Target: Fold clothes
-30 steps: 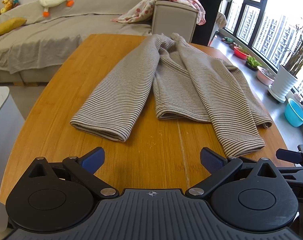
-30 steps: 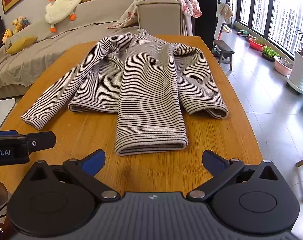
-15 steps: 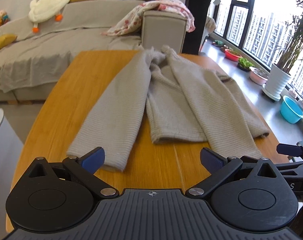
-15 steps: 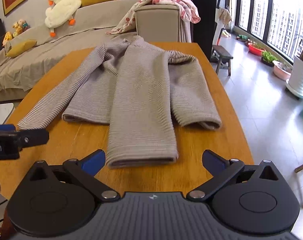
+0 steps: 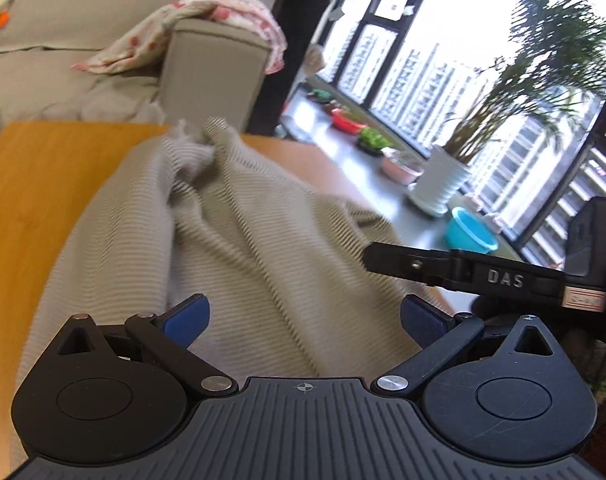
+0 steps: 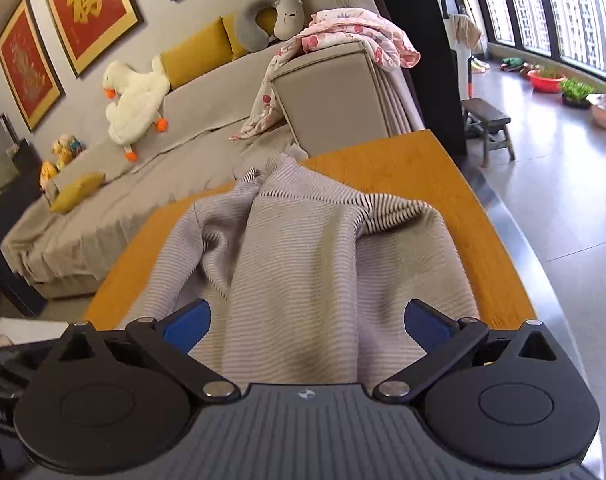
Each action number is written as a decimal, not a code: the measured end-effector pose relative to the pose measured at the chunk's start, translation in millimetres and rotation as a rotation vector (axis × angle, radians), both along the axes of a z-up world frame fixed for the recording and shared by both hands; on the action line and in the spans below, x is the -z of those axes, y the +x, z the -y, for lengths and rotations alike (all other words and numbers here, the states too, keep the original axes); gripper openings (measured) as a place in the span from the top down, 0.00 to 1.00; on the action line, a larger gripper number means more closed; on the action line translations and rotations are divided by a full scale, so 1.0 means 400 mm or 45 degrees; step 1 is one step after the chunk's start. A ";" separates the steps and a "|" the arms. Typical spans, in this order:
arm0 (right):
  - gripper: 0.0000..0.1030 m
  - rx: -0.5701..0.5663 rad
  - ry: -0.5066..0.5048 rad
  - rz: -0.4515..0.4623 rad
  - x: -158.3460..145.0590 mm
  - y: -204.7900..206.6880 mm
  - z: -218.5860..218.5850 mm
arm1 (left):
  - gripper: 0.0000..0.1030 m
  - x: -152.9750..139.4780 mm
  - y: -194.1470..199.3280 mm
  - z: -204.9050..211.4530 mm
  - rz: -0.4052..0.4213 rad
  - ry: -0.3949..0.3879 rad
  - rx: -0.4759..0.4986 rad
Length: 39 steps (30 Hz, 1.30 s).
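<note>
A grey striped sweater lies spread on the wooden table, its collar at the far end and its sleeves folded over the body. My left gripper hangs open just above the sweater's near part, with cloth showing between its blue pads. In the right wrist view the same sweater fills the middle, and my right gripper is open low over a folded sleeve. The right gripper's black finger reaches in from the right in the left wrist view. The sweater's near hem is hidden under both grippers.
A grey sofa with a pink blanket and a plush duck stands past the table's far end. To the right are a small stool, a white plant pot and a blue basin by the windows.
Both grippers have moved forward and down, from the table's near edge to right over the sweater. Both stay open. The sweater has not moved.
</note>
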State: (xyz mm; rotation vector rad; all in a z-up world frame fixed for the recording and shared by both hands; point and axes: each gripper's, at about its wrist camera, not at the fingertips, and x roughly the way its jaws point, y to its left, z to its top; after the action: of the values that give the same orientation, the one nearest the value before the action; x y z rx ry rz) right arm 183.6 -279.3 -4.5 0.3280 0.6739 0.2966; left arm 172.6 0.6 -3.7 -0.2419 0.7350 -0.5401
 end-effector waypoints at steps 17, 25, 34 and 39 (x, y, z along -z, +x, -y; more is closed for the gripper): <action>0.00 -0.268 0.370 -0.157 0.115 0.073 0.020 | 0.00 0.098 0.005 -0.079 -0.255 -0.117 0.076; 0.00 -0.374 0.421 -0.241 0.095 -0.065 0.004 | 0.00 0.094 -0.136 -0.165 -0.429 -0.212 0.087; 0.00 -0.439 0.262 -0.270 0.072 -0.111 -0.059 | 0.00 0.092 -0.068 -0.152 -0.506 -0.185 0.175; 0.00 -0.321 0.134 -0.204 0.008 -0.098 -0.050 | 0.00 -0.009 -0.072 -0.165 -0.160 0.054 0.105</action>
State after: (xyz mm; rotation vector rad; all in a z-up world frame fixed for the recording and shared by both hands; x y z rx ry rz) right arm 144.5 -259.1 -7.8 0.3700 0.8607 0.5512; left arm 143.7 66.6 0.0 -0.2085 0.8802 -0.5906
